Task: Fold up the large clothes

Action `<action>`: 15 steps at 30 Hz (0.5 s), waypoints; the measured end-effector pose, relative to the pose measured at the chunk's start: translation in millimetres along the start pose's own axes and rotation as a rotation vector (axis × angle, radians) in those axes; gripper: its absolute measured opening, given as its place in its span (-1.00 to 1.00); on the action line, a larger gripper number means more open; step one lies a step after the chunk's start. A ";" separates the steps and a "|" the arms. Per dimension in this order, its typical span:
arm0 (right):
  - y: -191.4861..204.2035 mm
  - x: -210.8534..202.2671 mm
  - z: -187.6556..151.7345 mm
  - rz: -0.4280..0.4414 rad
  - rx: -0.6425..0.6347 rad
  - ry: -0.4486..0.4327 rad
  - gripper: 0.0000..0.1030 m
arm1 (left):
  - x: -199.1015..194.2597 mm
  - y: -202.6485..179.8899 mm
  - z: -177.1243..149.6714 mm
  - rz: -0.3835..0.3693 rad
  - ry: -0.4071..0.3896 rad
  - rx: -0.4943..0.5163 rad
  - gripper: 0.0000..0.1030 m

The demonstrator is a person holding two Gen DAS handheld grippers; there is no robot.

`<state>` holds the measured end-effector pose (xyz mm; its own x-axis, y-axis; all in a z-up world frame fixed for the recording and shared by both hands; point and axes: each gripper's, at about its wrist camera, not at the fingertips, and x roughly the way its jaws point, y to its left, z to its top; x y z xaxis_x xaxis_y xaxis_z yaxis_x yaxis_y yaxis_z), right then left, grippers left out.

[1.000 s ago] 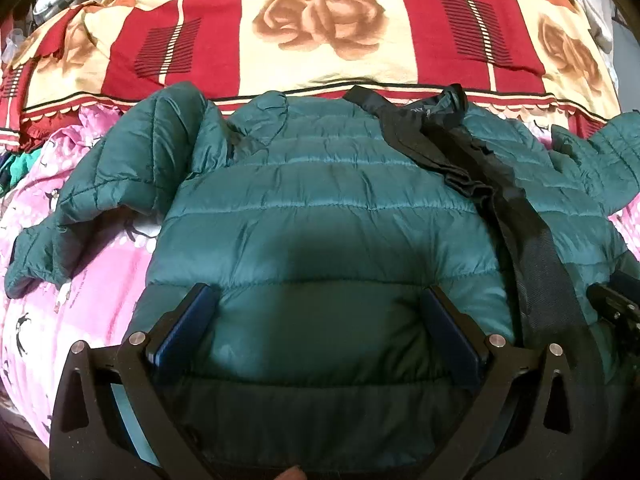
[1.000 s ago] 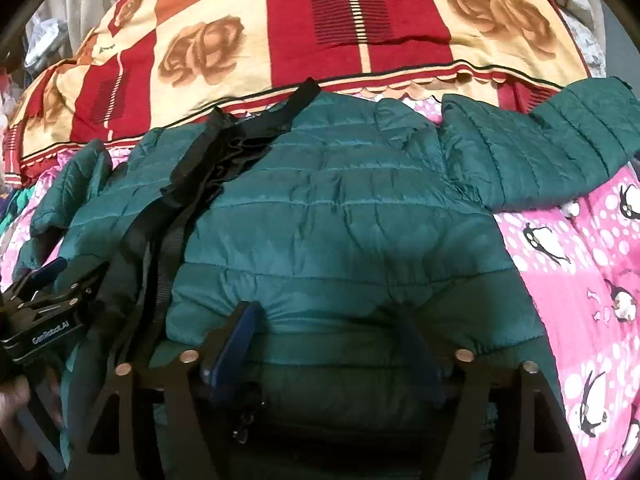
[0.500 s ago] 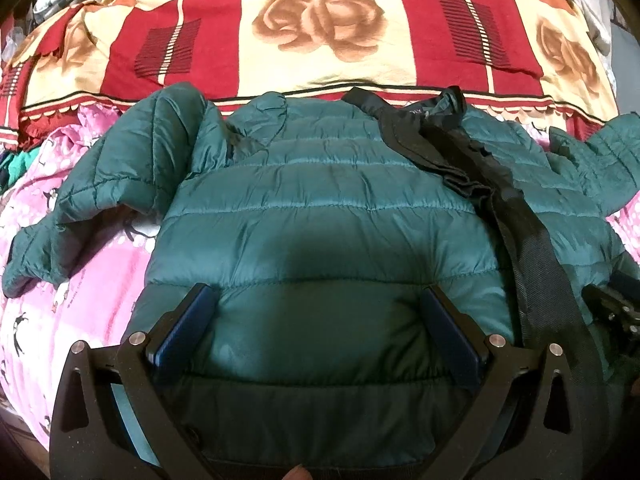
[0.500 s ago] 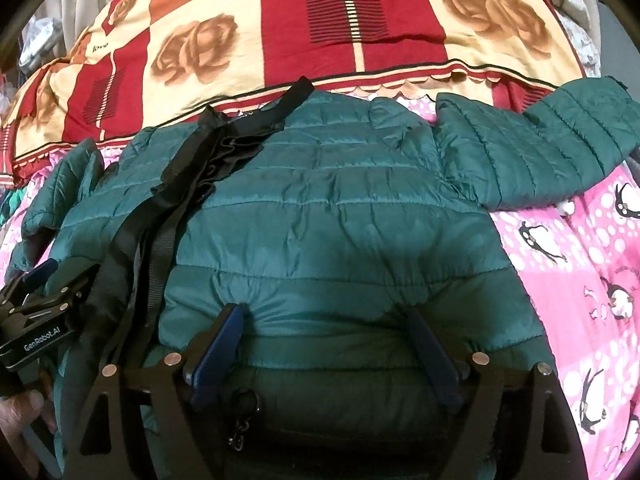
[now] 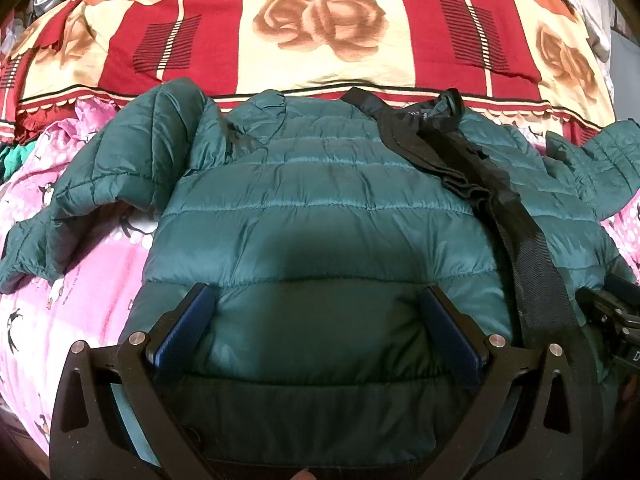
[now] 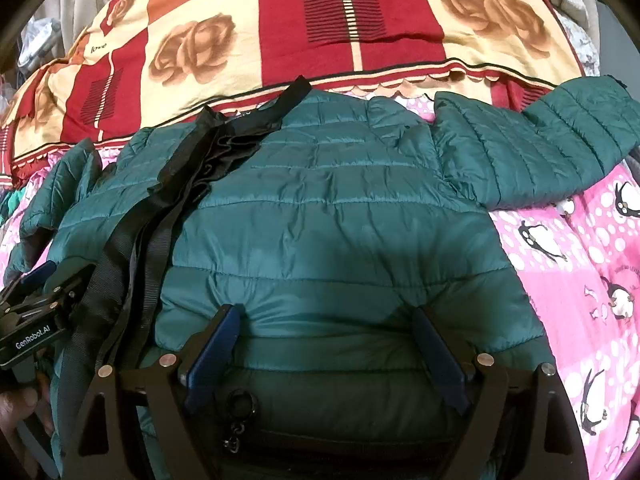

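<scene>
A dark green quilted jacket [image 5: 320,208] lies spread flat on the bed, hem towards me, with a black strap-like strip [image 5: 500,208] running down its front. My left gripper [image 5: 316,292] stands wide open over the left part of the hem, the fabric bulging between its blue pads. My right gripper [image 6: 325,312] sits on the right part of the jacket [image 6: 340,220] hem. Its jaws are opening, with the hem and a zipper pull [image 6: 240,404] between them. One sleeve [image 5: 112,168] lies out to the left, the other sleeve [image 6: 540,144] to the right.
A pink penguin-print sheet [image 6: 580,280] covers the bed under the jacket. A red and cream rose-pattern blanket [image 5: 320,40] lies beyond the collar. In the right wrist view the left gripper's body [image 6: 40,308] and a hand [image 6: 20,412] are close at the left.
The right gripper's fingers have spread wider apart on the hem, and the zipper pull now shows between them. The left gripper and the jacket have stayed put.
</scene>
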<state>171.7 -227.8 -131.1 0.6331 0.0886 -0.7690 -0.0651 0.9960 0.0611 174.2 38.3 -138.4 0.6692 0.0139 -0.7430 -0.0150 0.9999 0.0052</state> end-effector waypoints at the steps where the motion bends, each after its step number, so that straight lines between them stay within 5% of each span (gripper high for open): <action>1: 0.2 0.1 0.1 0.000 0.000 0.000 0.68 | 0.0 0.1 0.2 -0.002 0.001 -0.001 0.99; 15: 0.2 -0.3 0.3 0.000 0.000 0.001 0.69 | -0.4 2.1 0.0 -0.015 0.007 -0.010 0.99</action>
<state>171.7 -227.6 -130.7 0.6326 0.0883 -0.7694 -0.0653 0.9960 0.0606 173.9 40.4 -138.1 0.6639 -0.0007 -0.7479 -0.0126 0.9998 -0.0122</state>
